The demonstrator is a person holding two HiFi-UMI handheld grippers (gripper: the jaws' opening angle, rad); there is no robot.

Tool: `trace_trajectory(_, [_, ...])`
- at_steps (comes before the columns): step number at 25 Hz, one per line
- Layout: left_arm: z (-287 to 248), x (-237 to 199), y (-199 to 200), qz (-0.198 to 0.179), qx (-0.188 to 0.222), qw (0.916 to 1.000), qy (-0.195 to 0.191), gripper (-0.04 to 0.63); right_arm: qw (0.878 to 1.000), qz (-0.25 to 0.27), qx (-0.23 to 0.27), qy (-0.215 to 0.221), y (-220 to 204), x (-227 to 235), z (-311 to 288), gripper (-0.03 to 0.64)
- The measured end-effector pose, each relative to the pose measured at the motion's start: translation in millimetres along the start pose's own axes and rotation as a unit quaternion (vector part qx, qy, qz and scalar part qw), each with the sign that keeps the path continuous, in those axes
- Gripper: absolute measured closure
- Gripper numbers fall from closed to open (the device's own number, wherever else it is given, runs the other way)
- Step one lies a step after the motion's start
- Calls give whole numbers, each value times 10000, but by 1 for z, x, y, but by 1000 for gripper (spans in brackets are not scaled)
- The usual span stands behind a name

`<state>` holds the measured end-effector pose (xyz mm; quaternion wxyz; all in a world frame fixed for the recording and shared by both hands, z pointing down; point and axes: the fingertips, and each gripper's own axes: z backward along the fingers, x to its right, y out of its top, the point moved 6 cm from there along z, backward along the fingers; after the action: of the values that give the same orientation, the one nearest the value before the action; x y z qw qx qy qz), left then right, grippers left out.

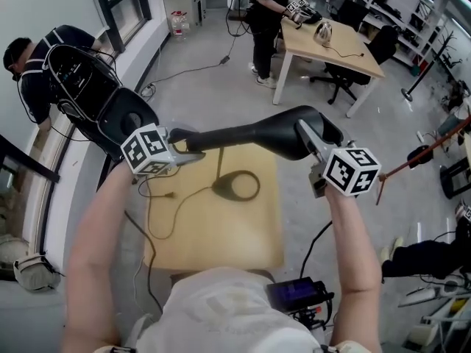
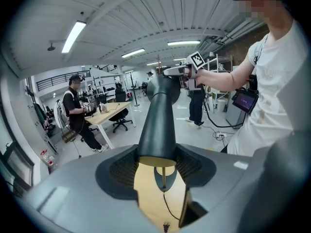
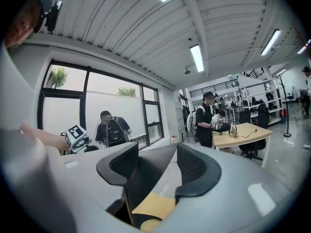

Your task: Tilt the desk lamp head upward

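Head view: desk lamp (image 1: 243,137) stands on a small wooden table (image 1: 235,237). Its ring base (image 1: 237,186) lies flat on the top, a thin stem (image 1: 219,164) rises from it, and a cable (image 1: 171,213) loops off to the left. The long black body lies roughly level above the table and widens into the lamp head (image 1: 287,134) at the right. Left tongs (image 1: 188,151) sit at the narrow left end, right tongs (image 1: 313,147) at the lamp head.

Left gripper view: tongs fairly wide, both pads (image 2: 122,169) against the black body of the desk lamp, which runs straight away from the camera. Stem and ring base show below it. Right tongs visible at the far end.

Right gripper view: tongs fairly wide, clamped on the dark lamp head, which fills the gap between the ribbed pads. Tabletop shows underneath. Window (image 3: 63,110) and a person (image 3: 112,130) with a backpack beyond.
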<state>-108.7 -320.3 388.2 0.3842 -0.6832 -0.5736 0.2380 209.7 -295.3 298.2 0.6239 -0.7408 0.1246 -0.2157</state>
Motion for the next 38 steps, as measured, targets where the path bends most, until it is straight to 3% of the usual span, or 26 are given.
trace_trajectory(8, [0,-2,-4,-63,-233,9997,88,370,9999,131,90,29,11,-9,-8,371])
trace_trajectory(19, [-4,1,11,-983,-1010,9898,222,374,9998,45,171,101,16,-4,-9,372])
trace_trajectory(31, [-2,4,23,-858,-907,9919,240,374,9997,-36,230,105,20,-6,-10,377])
trace_trajectory(38, [-2,0,19,-717,-799,9938,306,376,9994,270,219,39,34,-14,-16,380])
